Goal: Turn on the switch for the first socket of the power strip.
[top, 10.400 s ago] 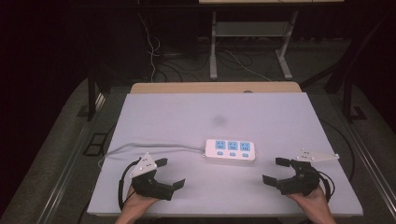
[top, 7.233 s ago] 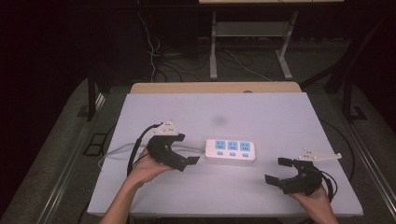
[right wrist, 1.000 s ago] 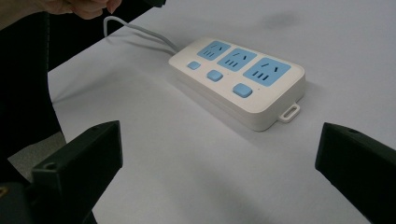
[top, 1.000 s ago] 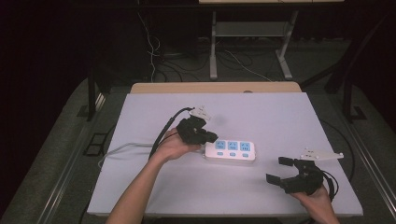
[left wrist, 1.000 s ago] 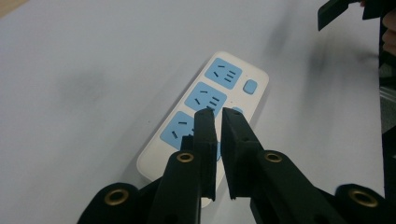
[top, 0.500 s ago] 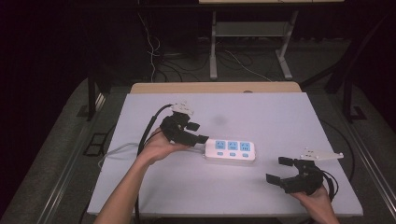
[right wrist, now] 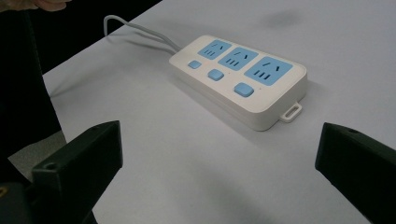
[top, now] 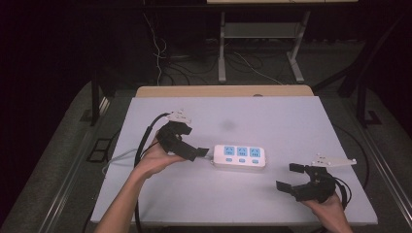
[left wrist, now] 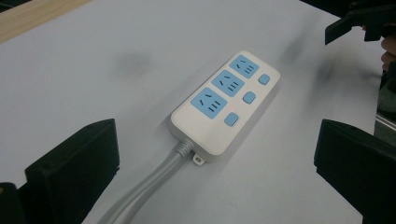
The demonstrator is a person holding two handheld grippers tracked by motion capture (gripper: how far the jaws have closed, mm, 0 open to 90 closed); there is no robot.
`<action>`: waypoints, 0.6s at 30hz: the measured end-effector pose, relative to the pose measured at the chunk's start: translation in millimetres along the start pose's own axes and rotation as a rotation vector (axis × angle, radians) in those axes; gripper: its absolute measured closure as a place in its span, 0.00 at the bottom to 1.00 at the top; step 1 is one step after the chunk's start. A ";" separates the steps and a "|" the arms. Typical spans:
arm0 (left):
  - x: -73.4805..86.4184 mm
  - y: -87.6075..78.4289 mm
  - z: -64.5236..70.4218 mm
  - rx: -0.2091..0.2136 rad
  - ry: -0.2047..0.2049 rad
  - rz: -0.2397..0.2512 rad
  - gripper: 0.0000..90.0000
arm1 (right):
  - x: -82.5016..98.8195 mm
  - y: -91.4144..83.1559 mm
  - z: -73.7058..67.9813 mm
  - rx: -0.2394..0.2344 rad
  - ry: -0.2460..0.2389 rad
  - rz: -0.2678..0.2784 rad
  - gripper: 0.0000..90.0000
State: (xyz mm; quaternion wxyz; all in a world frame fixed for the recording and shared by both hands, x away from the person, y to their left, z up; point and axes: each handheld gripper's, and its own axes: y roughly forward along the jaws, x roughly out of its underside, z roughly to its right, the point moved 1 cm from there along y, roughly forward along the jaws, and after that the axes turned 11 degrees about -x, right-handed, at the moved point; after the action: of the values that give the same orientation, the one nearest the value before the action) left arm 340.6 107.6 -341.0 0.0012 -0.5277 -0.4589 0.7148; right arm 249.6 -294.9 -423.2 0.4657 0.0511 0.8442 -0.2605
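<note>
A white power strip (top: pixel 240 156) with three blue sockets and three blue buttons lies flat near the middle of the white table (top: pixel 272 121). Its grey cable (top: pixel 119 158) runs off to the left. My left gripper (top: pixel 189 141) hovers just left of the strip's cable end and its jaws have just been opening. In the left gripper view the strip (left wrist: pixel 226 105) and cable (left wrist: pixel 140 196) lie ahead between the wide jaws of my left gripper (left wrist: pixel 215 163), untouched. My right gripper (top: pixel 286 177) rests open near the front right. The right gripper view shows the strip (right wrist: pixel 240 77) beyond my right gripper (right wrist: pixel 215 172).
A wooden edge (top: pixel 223 91) borders the table's far side. Beyond it are a dark floor with loose cables and metal stand legs (top: pixel 222 53). The table's front edge runs just behind both hands. The right gripper's jaw tip (left wrist: pixel 359 18) shows at the top right of the left gripper view.
My left gripper has drawn back to the left, away from the strip's left end, and its jaws have spread wide. The right gripper and the strip have stayed put.
</note>
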 end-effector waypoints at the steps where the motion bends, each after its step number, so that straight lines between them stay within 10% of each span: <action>1: 2.4 -1.7 -0.7 0.000 -0.007 0.005 0.00 | 0.0 0.1 -0.2 0.000 0.001 0.000 0.00; 18: 53.5 -19.0 -7.8 -0.019 -0.101 0.047 0.00 | 0.1 1.7 -0.8 -0.001 0.002 -0.006 0.00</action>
State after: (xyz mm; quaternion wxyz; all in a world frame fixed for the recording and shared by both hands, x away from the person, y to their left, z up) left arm 313.6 149.8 -368.9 -0.0436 -0.5018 -0.4527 0.7358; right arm 249.4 -293.1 -423.6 0.4643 0.0484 0.8449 -0.2613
